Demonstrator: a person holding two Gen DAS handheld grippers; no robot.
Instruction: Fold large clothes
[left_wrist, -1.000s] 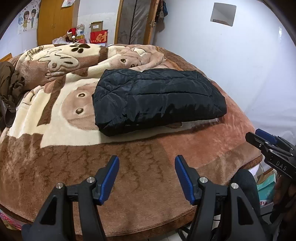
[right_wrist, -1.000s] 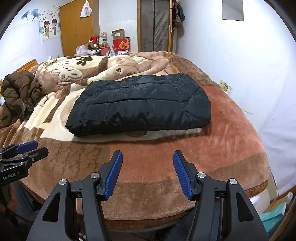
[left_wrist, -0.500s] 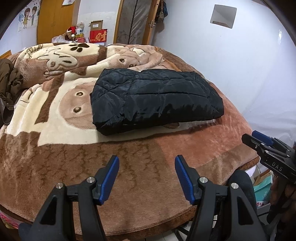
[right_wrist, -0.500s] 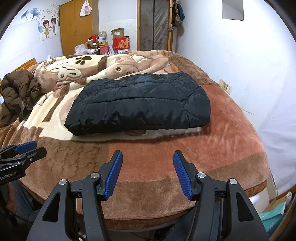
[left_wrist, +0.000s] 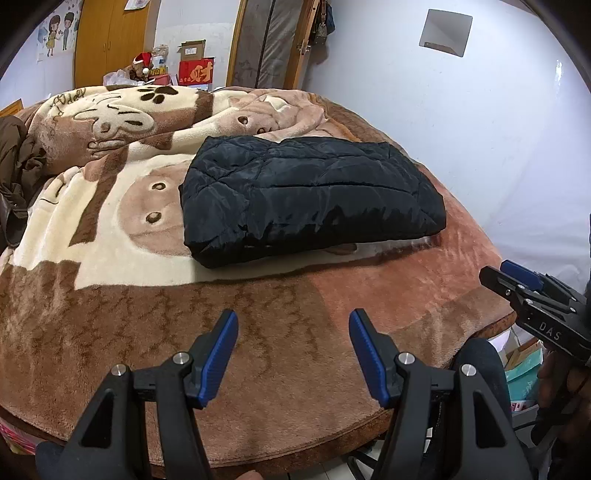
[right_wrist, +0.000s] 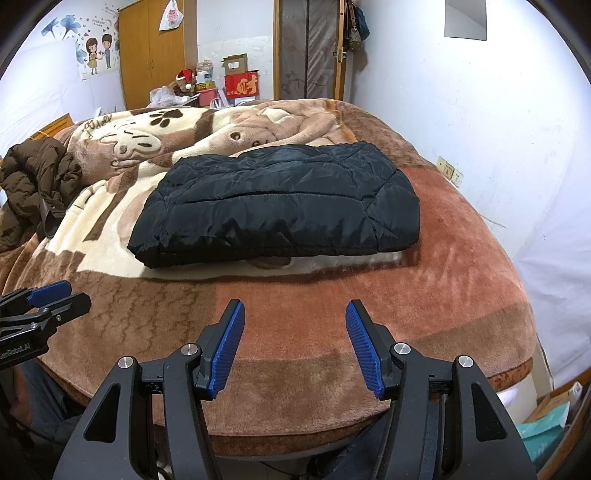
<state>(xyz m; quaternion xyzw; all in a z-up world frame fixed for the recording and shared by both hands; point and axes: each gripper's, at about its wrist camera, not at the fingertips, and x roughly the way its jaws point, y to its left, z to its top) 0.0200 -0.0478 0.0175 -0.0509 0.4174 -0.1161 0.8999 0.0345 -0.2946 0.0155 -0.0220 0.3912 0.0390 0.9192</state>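
A black quilted jacket (left_wrist: 306, 195) (right_wrist: 280, 206) lies folded into a thick rectangle on the brown and cream blanket (left_wrist: 110, 236) (right_wrist: 443, 295) that covers the bed. My left gripper (left_wrist: 293, 326) hovers open over the blanket's near edge, well short of the jacket, with nothing between its blue pads. My right gripper (right_wrist: 293, 317) is open too, also short of the jacket and holding nothing. Each gripper shows at the side of the other's view: the right one (left_wrist: 517, 280), the left one (right_wrist: 55, 295).
A crumpled brown coat (right_wrist: 33, 184) lies at the bed's left side. A white wall (right_wrist: 480, 129) runs close along the right. Boxes and a wardrobe (right_wrist: 155, 51) stand behind the bed. Teal boxes (left_wrist: 524, 376) sit on the floor at the near right corner.
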